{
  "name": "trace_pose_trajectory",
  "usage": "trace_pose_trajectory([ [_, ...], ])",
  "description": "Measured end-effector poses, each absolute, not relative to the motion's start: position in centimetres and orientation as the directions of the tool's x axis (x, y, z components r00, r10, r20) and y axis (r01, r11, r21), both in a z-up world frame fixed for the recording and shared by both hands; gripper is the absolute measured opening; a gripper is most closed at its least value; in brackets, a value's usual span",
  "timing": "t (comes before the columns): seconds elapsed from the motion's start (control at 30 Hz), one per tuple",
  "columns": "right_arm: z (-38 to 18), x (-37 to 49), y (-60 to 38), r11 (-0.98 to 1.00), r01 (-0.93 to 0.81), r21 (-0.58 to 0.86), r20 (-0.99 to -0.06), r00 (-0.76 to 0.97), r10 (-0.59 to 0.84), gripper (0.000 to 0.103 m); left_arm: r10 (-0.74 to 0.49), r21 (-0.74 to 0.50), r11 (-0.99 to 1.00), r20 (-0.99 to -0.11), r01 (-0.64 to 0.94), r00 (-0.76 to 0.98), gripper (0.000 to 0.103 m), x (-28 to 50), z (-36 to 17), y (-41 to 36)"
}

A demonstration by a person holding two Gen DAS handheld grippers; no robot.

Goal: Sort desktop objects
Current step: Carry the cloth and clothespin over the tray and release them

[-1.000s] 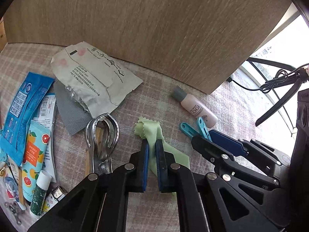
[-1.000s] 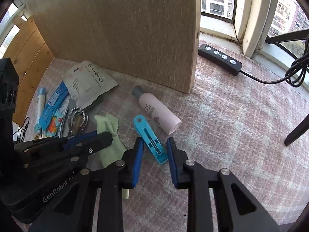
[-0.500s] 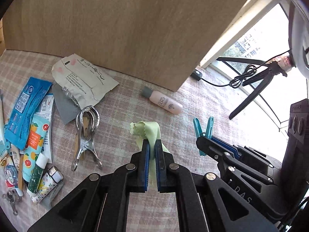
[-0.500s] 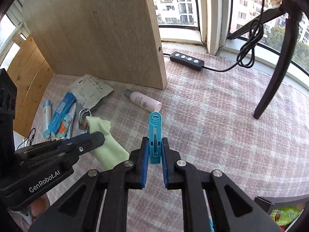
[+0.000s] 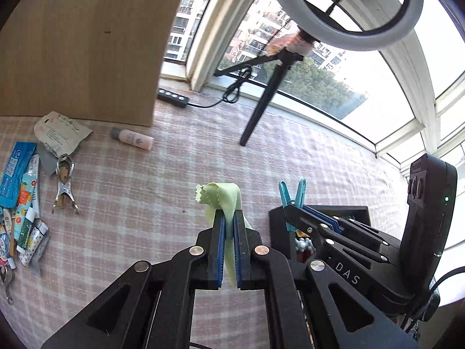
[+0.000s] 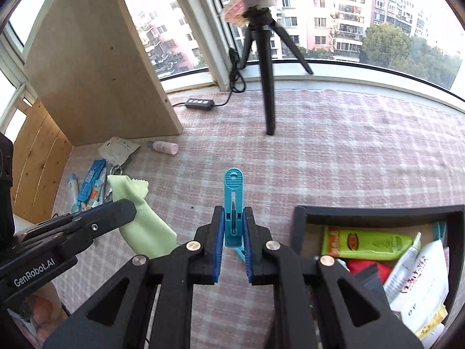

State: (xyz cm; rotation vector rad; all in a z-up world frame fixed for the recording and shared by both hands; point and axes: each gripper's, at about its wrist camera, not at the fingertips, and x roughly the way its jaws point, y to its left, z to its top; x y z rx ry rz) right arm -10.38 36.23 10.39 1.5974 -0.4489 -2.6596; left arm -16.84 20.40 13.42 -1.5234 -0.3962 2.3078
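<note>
Right, green cloth [image 5: 225,200] is pinched between the blue pads of the left gripper [image 5: 228,221], jaws nearly fully closed on it; scalloped top edge flops over above the fingertips, rest hangs down betw. the fingers and out below. It's up off the pink checked tablecloth [image 5: 145,192], not touching it. Blue clothes peg [image 6: 233,203] sits upright in the right gripper [image 6: 233,218], clamped at its lower half by both pads, round end sticking up past the tips, one leg poking out underneath. Jaws narrow, just the peg's width apart.

Both grippers side by side, close but apart, angled down. Just to the right of the right gripper, a black tray [image 6: 377,210] w/ a yellow-green packet [image 6: 366,242], a white tube [image 6: 407,261] and other bits inside; the peg is beside the tray, not over it.

Further off on the cloth, near a wooden board [image 5: 78,46]: pink bottle [image 5: 132,139] lying flat, crumpled white pouch [image 5: 59,129], metal clamp [image 5: 64,179], and a heap of blue and orange sachets [image 5: 17,180] at the left edge. Tripod leg [image 6: 267,87] and power strip [image 6: 200,103] stand by the window.
</note>
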Motion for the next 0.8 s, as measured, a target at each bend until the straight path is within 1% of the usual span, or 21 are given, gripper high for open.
trace_pose_trajectory([
  [0.33, 12.2, -0.4, 46.6, -0.916, -0.341, 0.214, -0.864, -0.504, -0.014, 0.012, 0.507, -0.424, -0.847, -0.827, -0.321, -0.244, 0.005, -10.6, 14.9, 30.5],
  [0.57, 13.0, 6.0, 50.8, -0.877, -0.433, 0.208, -0.862, -0.506, 0.045, 0.012, 0.538, -0.441, -0.805, -0.825, -0.398, -0.173, 0.005, -6.8, 15.6, 34.2],
  [0.8, 11.9, 9.8, 52.8, -0.851, -0.489, 0.193, -0.877, -0.475, 0.074, 0.012, 0.561, -0.450, -0.761, -0.818, -0.466, -0.127, 0.005, -4.3, 16.4, 37.6],
])
